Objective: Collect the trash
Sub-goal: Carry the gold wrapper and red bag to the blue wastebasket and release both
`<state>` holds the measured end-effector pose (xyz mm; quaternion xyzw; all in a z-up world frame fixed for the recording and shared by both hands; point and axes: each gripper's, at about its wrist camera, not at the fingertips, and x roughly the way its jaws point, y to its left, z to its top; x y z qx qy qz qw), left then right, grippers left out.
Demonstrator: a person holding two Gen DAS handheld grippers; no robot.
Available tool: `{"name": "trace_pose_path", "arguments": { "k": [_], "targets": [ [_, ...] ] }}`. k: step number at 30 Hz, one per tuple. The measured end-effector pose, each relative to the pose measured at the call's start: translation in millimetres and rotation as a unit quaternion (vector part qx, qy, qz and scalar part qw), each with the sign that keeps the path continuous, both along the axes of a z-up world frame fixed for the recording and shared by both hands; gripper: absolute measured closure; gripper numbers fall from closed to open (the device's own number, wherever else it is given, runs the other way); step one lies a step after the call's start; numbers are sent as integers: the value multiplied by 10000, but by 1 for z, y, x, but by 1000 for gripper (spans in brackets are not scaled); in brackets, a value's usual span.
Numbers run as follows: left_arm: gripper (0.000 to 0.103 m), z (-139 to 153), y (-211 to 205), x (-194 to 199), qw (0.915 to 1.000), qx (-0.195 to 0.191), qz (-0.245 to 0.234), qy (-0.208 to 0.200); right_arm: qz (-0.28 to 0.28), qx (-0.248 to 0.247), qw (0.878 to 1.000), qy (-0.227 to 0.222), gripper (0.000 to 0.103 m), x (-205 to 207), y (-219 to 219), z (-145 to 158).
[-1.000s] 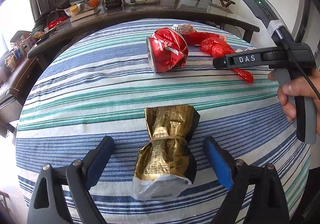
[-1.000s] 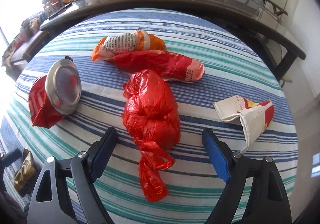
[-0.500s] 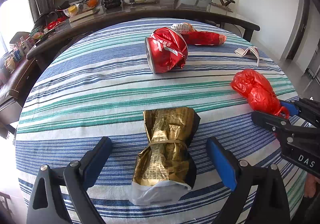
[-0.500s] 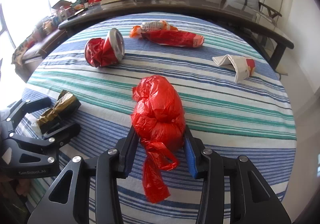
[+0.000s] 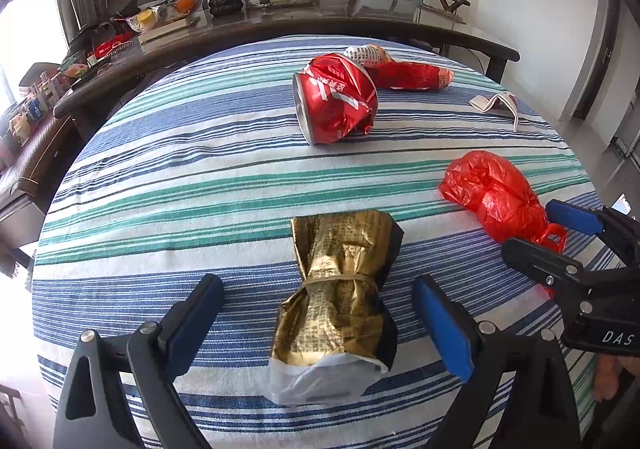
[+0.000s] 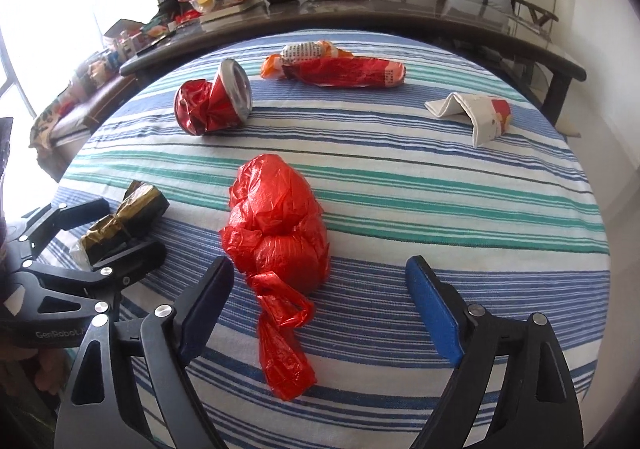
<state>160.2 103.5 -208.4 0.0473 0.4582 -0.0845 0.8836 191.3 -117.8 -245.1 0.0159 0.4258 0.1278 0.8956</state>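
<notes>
A crumpled gold and black wrapper (image 5: 342,301) lies on the striped tablecloth (image 5: 180,177) between the fingers of my open left gripper (image 5: 320,323); it also shows in the right wrist view (image 6: 120,223). A knotted red plastic bag (image 6: 278,233) lies on the cloth between the wide-open fingers of my right gripper (image 6: 320,305), untouched. The same bag (image 5: 494,195) shows at the right of the left wrist view. A crushed red can (image 5: 334,103), a red snack wrapper (image 5: 412,76) and a folded white paper packet (image 6: 472,115) lie farther back.
The round table's edge curves close below both grippers. A dark sideboard (image 5: 280,25) behind the table holds a plant, bowls and clutter. The left gripper (image 6: 72,249) sits close beside the right one.
My right gripper closed on the red bag, pulled it toward the table's near edge, then opened and let it go on the cloth. The left gripper stayed open around the gold wrapper.
</notes>
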Motion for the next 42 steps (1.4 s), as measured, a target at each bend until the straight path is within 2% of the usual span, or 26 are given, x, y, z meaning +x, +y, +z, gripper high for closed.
{"name": "trace_pose_path", "arguments": {
  "k": [2, 4, 8, 10, 15, 16, 17, 18, 19, 20, 21, 23, 30, 35, 39, 42],
  "targets": [
    [6, 1, 7, -1, 9999, -4, 56, 86, -50, 79, 10000, 3, 15, 0, -4, 1],
    [6, 2, 18, -4, 9997, -95, 166, 142, 2, -62, 10000, 14, 15, 1, -5, 1],
    [7, 14, 35, -7, 9978, -610, 242, 48, 141, -164, 9998, 52, 16, 7, -6, 9],
    [7, 19, 36, -7, 9970, -749, 196, -14, 303, -188, 9994, 6, 16, 12, -1, 19],
    [10, 16, 26, -7, 9972, -741, -3, 94, 889, -728, 9931, 253, 18, 31, 30, 29],
    [14, 15, 22, -7, 9974, -705, -68, 109, 988, -828, 9912, 305, 19, 33, 34, 27],
    [26, 14, 19, -7, 9977, -658, -130, 129, 1086, -899, 9892, 394, 29, 35, 38, 25],
    [38, 12, 16, -7, 9978, -616, -192, 168, 1182, -949, 9870, 527, 54, 36, 40, 21],
    [44, 11, 14, -7, 9977, -588, -257, 209, 1234, -1027, 9847, 681, 57, 37, 42, 17],
    [53, 11, 12, -9, 9982, -504, -286, 149, 1230, -1053, 9845, 679, 58, 36, 41, 17],
    [57, 11, 11, -10, 9981, -481, -339, 159, 1200, -1065, 9849, 650, 58, 34, 39, 19],
    [58, 14, 12, -12, 9974, -591, -370, 160, 1086, -967, 9876, 598, 59, 29, 31, 24],
    [59, 29, 9, -25, 9946, -893, -537, -35, 590, -358, 9971, 322, 59, 2, -26, 52],
    [59, 29, -14, -41, 9899, -1108, -871, 129, -65, -127, 9996, 258, 58, -30, -112, 63],
    [59, 41, -67, -53, 9836, -1265, -1269, 199, -843, -210, 9957, 335, 58, -51, -198, 59],
    [59, 59, -127, -61, 9738, -1454, -1734, 219, -1372, -133, 9891, 515, 58, -60, -256, 48]
  ]
}}
